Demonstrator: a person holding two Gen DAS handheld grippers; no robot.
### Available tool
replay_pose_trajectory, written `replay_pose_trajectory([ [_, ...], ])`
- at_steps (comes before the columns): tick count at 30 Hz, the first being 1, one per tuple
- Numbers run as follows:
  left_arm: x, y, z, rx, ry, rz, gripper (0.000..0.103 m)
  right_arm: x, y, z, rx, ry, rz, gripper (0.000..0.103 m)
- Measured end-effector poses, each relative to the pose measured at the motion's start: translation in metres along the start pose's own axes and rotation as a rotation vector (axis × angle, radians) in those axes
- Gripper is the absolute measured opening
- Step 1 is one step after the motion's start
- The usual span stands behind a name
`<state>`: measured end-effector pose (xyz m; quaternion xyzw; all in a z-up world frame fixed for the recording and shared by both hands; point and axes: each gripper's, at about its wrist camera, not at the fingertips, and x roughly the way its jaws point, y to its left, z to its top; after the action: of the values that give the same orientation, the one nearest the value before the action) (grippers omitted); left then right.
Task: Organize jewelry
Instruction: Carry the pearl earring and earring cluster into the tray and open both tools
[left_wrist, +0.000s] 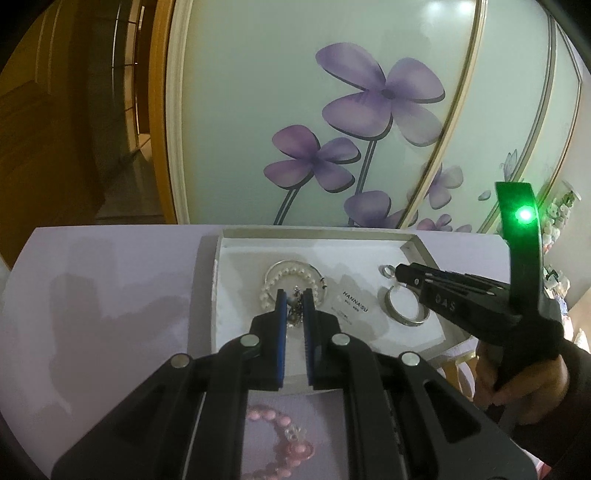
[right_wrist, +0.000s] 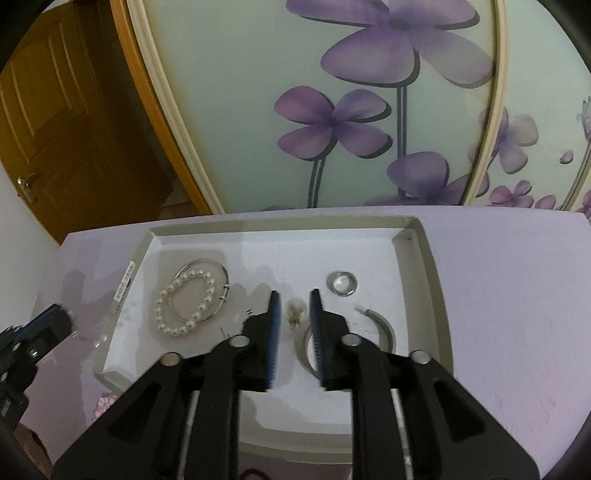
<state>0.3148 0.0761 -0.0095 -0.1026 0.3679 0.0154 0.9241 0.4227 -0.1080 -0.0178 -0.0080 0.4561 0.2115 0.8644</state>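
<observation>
A shallow white tray (left_wrist: 417, 242) (right_wrist: 424, 236) lies on the lilac table. In it lie a pearl bracelet (left_wrist: 271, 284) (right_wrist: 184, 302) over a thin silver bangle (right_wrist: 218, 269), a small silver ring (left_wrist: 387, 271) (right_wrist: 341, 283), a wide silver cuff (left_wrist: 402, 317) (right_wrist: 386, 325) and a small pearl earring (right_wrist: 295, 312). My left gripper (left_wrist: 294, 293) holds a small silver chain piece (left_wrist: 295, 306) between its blue pads above the tray. My right gripper (right_wrist: 294, 295) is open over the earring, also seen from the side in the left view (left_wrist: 400, 271).
A pink bead bracelet (left_wrist: 280, 443) lies on the table in front of the tray, under my left gripper. A white brand card (left_wrist: 349, 301) lies in the tray's middle. A flowered glass panel (left_wrist: 332, 110) stands behind the table; a wooden door (right_wrist: 55, 129) is at left.
</observation>
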Motion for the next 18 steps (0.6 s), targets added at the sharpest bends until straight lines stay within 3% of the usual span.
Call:
replay_pose_trajectory([
  [2,0.004,0.000,0.001,0.000,0.005,-0.004,0.009,-0.005,-0.003,-0.003,0.010,-0.013,0.007,0.058],
  [18,0.029,-0.007,0.010,0.003,0.037,-0.043,0.009,-0.048,-0.057,-0.028,0.133,-0.095,-0.060,0.061],
])
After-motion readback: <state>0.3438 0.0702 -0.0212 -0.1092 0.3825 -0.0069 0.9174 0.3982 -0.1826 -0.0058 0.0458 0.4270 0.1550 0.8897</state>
